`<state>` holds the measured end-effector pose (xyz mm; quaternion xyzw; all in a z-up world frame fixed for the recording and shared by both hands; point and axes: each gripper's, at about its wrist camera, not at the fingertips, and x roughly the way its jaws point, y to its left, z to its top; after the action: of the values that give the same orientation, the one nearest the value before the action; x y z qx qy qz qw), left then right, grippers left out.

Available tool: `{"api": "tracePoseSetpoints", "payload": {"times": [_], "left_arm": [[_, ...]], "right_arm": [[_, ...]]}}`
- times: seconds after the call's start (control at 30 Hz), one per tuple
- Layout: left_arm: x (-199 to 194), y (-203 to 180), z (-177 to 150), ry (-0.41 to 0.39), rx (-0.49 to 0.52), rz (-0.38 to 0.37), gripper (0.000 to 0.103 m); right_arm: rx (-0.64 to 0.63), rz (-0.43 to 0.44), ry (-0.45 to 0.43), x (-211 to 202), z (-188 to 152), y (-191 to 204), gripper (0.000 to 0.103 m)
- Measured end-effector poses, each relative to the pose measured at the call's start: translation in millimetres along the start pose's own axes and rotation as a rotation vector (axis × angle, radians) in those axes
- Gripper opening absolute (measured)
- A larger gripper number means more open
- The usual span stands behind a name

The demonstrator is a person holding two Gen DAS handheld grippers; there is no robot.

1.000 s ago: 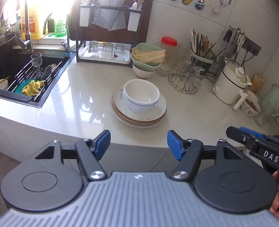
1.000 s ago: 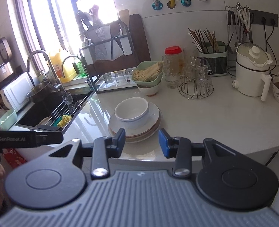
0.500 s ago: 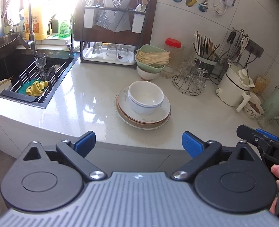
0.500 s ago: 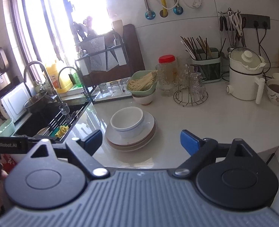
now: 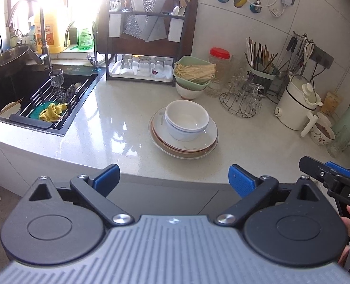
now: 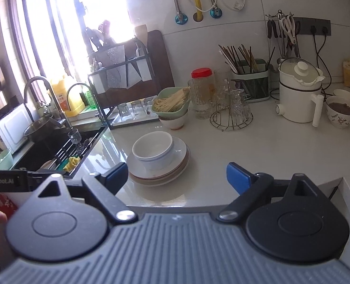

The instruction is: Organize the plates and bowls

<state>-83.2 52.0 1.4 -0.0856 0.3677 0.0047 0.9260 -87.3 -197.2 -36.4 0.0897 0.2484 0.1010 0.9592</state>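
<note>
Two nested white bowls (image 5: 186,120) (image 6: 153,149) sit on a stack of plates (image 5: 184,148) (image 6: 175,168) in the middle of the pale countertop (image 5: 118,127). Both grippers hover off the counter's front edge, well short of the stack. My left gripper (image 5: 173,176) is open wide with nothing between its blue pads. My right gripper (image 6: 177,175) is also open and empty, with the stack just beyond its left fingertip. The right gripper's side (image 5: 329,177) shows at the right edge of the left wrist view.
A black sink (image 5: 28,99) at left holds a rack, a wine glass and a yellow cloth. Behind the stack are a green bowl of noodles (image 5: 193,73), a dish rack (image 5: 146,47), a red-lidded jar (image 5: 220,68) and a wire glass holder (image 5: 241,99). A white kettle (image 5: 298,104) stands at the right.
Both grippers' jaws have spread from a narrower gap to wide open. The bowls and plates have not moved.
</note>
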Motion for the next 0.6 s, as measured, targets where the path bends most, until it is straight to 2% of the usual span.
{"api": "tracePoseSetpoints", "payload": {"times": [0.27, 0.6], "left_arm": [[-7.0, -8.0, -10.1, 0.006, 0.052, 0.010, 0.100], [-22.2, -8.6, -19.1, -0.006, 0.017, 0.003, 0.100]], "right_arm": [[-0.002, 0.000, -0.009, -7.9, -3.9, 1.1, 0.091], [-0.007, -0.003, -0.021, -20.6, -9.7, -0.1, 0.091]]}}
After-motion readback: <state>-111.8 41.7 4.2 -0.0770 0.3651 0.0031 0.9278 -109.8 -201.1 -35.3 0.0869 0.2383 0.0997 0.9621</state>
